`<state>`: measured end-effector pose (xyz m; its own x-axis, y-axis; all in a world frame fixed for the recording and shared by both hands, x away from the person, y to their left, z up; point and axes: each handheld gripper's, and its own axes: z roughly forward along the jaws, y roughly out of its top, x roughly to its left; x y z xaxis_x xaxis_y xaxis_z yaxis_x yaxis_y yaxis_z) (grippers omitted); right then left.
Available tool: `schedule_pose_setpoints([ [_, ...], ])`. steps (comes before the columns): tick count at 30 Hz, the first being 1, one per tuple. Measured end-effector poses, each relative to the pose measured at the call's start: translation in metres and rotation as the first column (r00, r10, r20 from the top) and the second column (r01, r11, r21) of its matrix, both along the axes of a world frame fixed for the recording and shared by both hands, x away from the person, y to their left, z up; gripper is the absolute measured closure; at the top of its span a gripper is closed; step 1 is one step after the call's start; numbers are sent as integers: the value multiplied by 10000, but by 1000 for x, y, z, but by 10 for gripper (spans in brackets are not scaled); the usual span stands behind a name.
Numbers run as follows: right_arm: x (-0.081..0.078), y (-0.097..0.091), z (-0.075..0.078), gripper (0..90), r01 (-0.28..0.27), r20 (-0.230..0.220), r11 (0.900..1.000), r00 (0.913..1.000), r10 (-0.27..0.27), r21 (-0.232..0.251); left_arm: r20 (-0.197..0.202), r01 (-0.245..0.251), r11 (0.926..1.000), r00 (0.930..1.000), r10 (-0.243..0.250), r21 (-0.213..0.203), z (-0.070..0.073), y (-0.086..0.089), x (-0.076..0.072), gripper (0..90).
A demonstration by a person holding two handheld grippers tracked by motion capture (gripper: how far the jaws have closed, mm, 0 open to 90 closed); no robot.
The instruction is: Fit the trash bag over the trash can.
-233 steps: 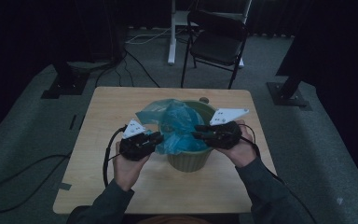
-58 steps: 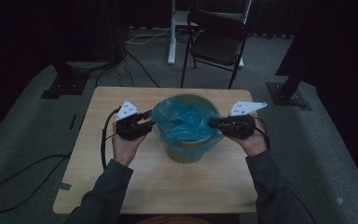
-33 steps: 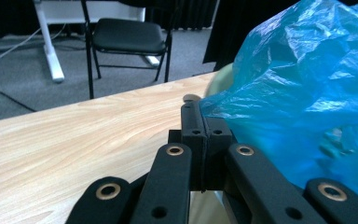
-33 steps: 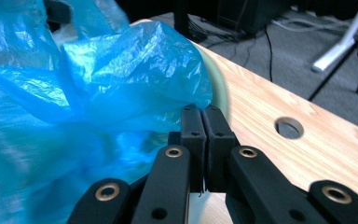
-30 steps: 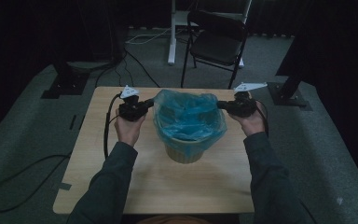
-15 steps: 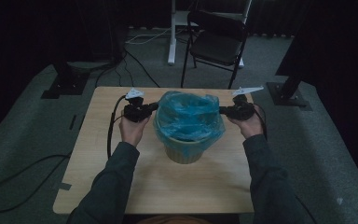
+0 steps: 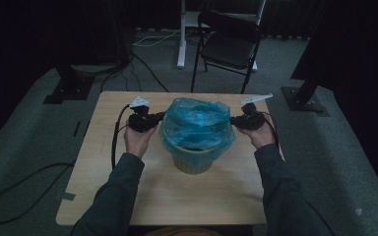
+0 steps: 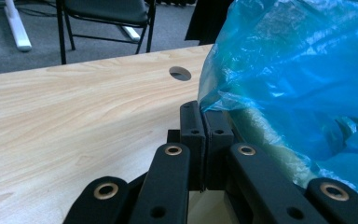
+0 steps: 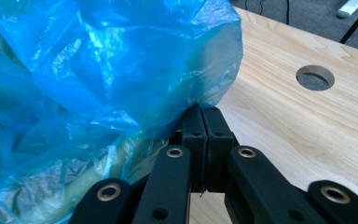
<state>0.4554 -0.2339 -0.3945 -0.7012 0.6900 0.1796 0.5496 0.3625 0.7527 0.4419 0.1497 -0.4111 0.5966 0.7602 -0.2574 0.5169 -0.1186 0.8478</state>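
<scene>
Pinching the blue bag [image 7: 197, 123] over the bin [image 7: 192, 160], both jaws seem clamped on its edges; no writing is readable.

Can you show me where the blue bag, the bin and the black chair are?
blue bag [image 7: 197, 118], high view, its stretched top.
bin [image 7: 193, 160], high view, bare side wall.
black chair [image 7: 229, 46], high view, its seat.

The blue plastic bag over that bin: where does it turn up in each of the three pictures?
High view: the blue bag sits mid-table, draped over the bin, between the left gripper and right gripper.
Left gripper view: it covers the right side, its edge at the shut jaws.
Right gripper view: it covers the left side, its edge at the shut jaws.
Shared landmark: the light wooden table.
</scene>
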Motion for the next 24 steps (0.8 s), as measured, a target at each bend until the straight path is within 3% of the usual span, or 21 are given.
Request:
schedule_pose_setpoints([
  [9,2,-1,-11,885,-3,-486,9996,9988,-11,-286,-379,-84,9998,9992,90,162,-4,-3,3,885],
  [10,1,1,-17,880,-34,-624,9979,9981,-6,-649,-461,-84,9999,9989,90,146,-7,-1,3,885],
  [13,-1,-1,-18,841,23,-605,9973,9981,-67,-730,-449,-149,9998,9989,145,-93,-8,5,1,863],
  [15,-5,-6,-14,784,226,-490,9983,9985,-253,-535,-423,-262,9995,9988,254,-175,-8,9,0,830],
  [18,-7,-9,-10,773,333,-411,9986,9985,-351,-422,-407,-357,9987,9986,343,-351,-6,14,-2,819],
  [21,-25,-24,11,719,496,118,9987,9987,-497,64,-380,-461,9975,9983,441,-534,-3,22,-6,755],
  [24,-33,-28,18,701,469,285,9986,9985,-477,254,-362,-536,9965,9980,514,-642,-1,26,-10,730],
])
